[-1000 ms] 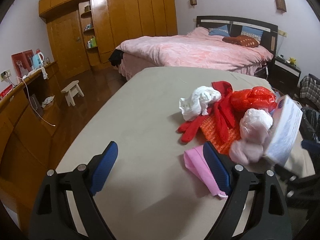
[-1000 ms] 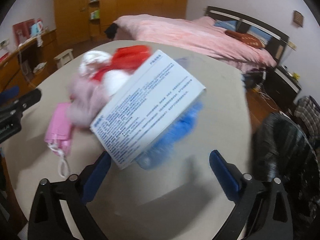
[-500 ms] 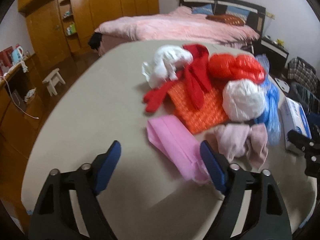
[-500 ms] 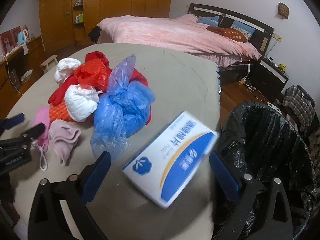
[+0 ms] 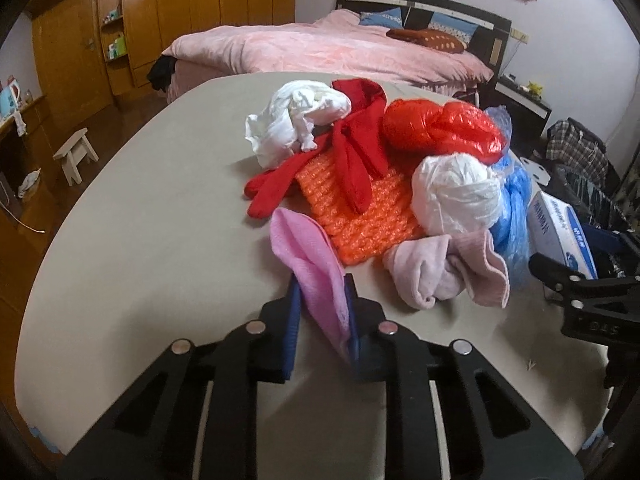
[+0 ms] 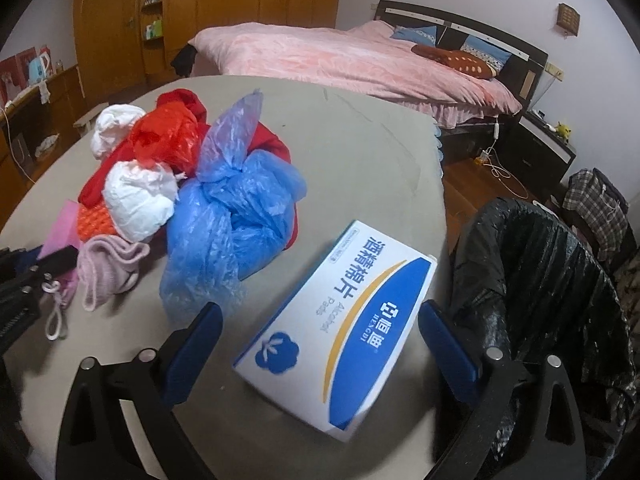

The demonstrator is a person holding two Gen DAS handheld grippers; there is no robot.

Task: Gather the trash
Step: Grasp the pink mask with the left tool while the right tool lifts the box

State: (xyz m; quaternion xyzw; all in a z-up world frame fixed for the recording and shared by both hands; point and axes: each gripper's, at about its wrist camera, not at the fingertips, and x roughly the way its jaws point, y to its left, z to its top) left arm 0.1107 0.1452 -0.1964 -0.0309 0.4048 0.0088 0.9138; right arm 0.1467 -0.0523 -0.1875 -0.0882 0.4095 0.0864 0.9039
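My left gripper [image 5: 322, 312] is shut on a pink face mask [image 5: 308, 264] at the near edge of the pile on the beige table [image 5: 152, 216]. The pile holds a white cloth [image 5: 296, 124], red cloth [image 5: 352, 160], orange knit [image 5: 360, 216], red bag [image 5: 440, 128], white bag [image 5: 456, 196], pale pink sock [image 5: 444, 268] and blue bag [image 6: 236, 216]. My right gripper [image 6: 320, 340] is open around a white and blue alcohol-pad box [image 6: 340, 320] lying on the table. A bin with a black liner [image 6: 540, 280] stands right of the table.
A bed with a pink cover [image 5: 328, 48] stands behind the table. A wooden wardrobe [image 5: 160, 12] and a small stool [image 5: 76, 156] are at the left. A plaid bag [image 6: 596, 208] sits on the floor at the right.
My left gripper moved forward and closed on the pink mask. The box left my right gripper's hold and now lies on the table between its open fingers.
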